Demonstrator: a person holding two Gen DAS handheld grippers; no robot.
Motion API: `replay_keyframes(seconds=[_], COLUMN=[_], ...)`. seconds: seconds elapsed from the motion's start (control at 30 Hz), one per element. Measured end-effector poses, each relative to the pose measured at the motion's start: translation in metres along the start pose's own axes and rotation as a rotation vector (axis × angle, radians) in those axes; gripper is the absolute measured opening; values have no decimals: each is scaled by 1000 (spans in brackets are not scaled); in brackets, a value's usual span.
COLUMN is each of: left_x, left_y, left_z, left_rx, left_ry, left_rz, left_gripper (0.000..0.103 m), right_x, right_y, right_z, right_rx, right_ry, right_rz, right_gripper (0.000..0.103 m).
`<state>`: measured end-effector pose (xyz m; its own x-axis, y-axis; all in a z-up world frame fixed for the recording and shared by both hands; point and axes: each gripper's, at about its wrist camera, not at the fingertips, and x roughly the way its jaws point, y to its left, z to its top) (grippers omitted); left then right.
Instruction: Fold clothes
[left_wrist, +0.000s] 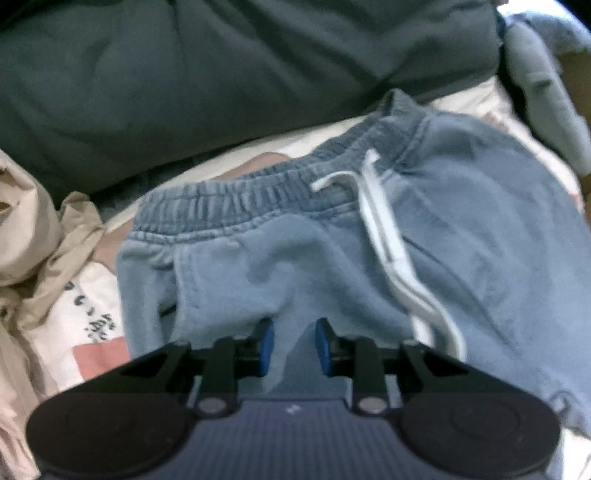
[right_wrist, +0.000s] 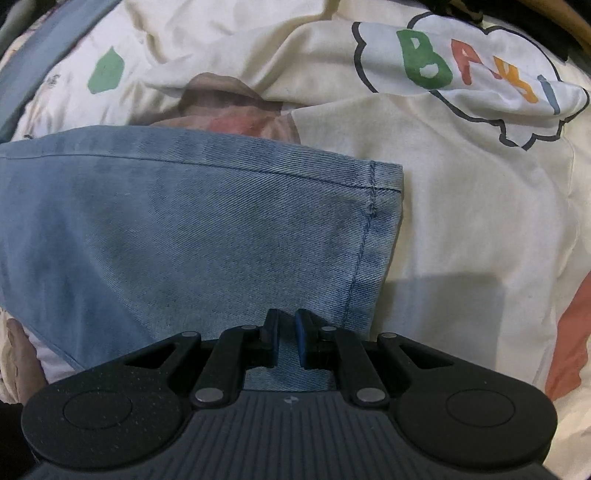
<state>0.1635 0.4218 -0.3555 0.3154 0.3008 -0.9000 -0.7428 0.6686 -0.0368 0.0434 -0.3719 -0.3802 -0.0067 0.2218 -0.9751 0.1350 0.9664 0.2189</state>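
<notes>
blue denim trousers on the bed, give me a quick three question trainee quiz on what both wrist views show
1. True or false: the white drawstring hangs from the elastic waistband of the light blue denim trousers.
2. Which part of the trousers lies ahead of the right claw? A. waistband B. stitched leg hem C. back pocket
3. Fill in: the trousers lie on a cream printed bedsheet with the coloured letters ____.

Key: 1 true; 2 B, the stitched leg hem; 3 BAK (later letters are creased and unclear).
</notes>
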Motion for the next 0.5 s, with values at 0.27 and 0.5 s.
replay_keyframes(seconds=[0.27,0.5], left_x=[20,1], left_y=[39,33], left_z=[29,53], left_rx=[-115,-189], left_ry=[30,100], left_rz=[106,116], left_gripper=[17,31], right_x=[3,5], right_y=[8,-1], right_z=[6,15], right_rx=[51,69], right_ry=[31,74], right_rz=[-66,-37], right_gripper=[16,15])
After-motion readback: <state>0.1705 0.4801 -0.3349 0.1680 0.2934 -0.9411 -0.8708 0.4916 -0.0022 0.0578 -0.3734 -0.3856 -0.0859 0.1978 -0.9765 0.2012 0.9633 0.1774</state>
